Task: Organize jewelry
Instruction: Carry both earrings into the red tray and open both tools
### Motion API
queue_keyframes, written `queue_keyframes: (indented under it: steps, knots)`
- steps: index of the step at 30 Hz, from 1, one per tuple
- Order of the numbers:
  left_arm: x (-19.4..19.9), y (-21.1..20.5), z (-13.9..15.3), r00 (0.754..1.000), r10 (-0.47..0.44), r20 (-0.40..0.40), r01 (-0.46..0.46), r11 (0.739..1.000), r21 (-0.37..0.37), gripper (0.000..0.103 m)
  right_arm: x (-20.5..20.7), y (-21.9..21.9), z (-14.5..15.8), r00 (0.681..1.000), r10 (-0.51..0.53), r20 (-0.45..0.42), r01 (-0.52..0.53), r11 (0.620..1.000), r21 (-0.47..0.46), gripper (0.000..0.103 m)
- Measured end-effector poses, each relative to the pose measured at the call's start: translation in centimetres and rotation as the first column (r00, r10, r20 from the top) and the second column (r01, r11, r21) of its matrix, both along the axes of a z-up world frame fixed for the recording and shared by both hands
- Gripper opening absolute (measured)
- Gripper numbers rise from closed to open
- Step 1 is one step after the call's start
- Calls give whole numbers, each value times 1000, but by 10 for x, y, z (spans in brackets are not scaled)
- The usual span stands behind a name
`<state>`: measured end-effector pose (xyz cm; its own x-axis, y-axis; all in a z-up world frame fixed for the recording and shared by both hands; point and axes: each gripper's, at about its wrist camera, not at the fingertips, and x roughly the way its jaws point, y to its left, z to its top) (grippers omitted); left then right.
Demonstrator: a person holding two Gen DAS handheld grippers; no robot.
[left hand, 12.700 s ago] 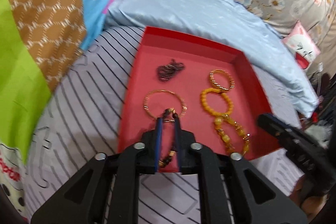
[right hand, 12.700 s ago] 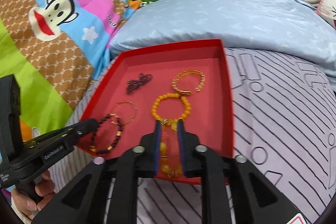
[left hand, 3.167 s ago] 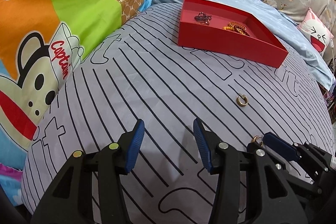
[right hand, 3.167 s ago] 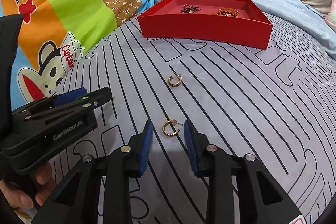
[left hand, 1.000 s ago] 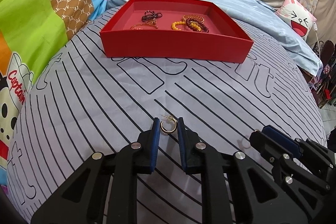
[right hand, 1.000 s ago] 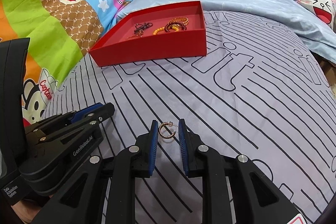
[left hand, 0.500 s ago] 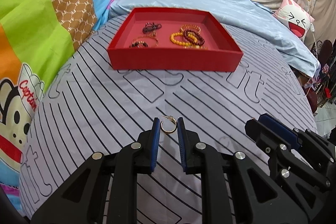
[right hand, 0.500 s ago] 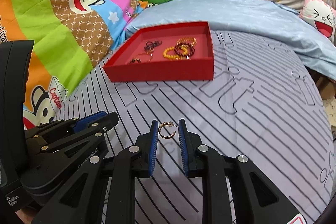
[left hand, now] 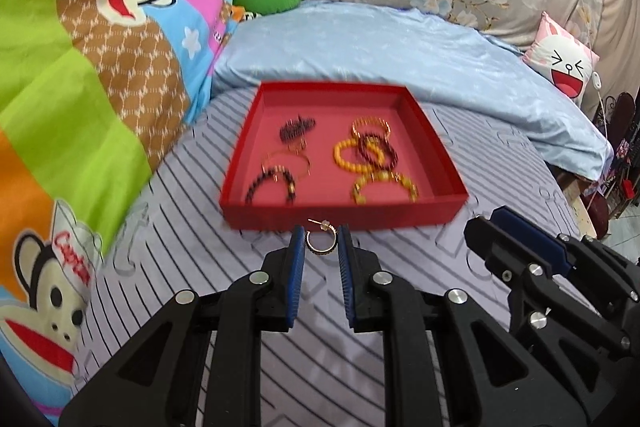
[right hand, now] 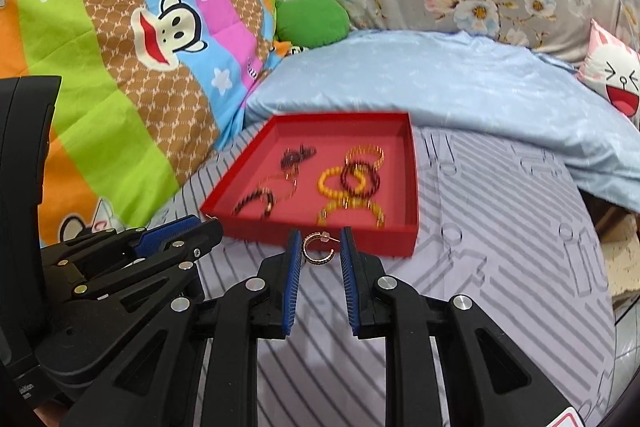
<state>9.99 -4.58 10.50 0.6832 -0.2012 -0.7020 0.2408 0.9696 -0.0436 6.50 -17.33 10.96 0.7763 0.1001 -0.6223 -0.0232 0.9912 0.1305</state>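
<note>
Each tool grips a gold hoop earring, the left tool (left hand: 320, 245) one earring (left hand: 319, 244) and the right tool (right hand: 318, 249) the other earring (right hand: 317, 250), both held just short of the red tray (left hand: 344, 217), so next they likely carry over its near wall and release.

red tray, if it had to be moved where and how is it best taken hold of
Probably the near wall of the red tray, coming from this side and above. It stands upright with a free top edge, so one pad could go outside and one inside. The beaded bracelets lie close behind it, so a near corner looks safer. Both the left gripper and right gripper hold a gold hoop earring.
</note>
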Motion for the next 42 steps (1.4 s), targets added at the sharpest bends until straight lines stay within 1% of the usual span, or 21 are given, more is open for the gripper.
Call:
queue_keyframes:
  steps: [8,11,16,20,27,42]
  knots:
    - [44,-6,14,999,18,41,-18,1000,7,16,46,-5,17,999,-11,38,12,1000,-17,19]
    - [61,-7,14,999,22,43,-23,1000,13,16,66,-10,18,999,-15,35,15,1000,-1,19]
    - [90,-13,11,999,19,32,-19,1000,16,16,94,-15,15,999,-26,25,26,1000,-2,19]
    - [107,-16,5,1000,20,10,-20,1000,3,16,114,-21,9,999,-36,10,36,999,4,19]
    - [129,-24,-7,1000,29,-11,-29,999,17,16,135,-26,-6,999,-41,-19,41,999,-9,19]
    - [154,-30,-27,998,40,-43,-38,999,35,17,164,-25,-33,996,-40,-76,39,999,-13,19]
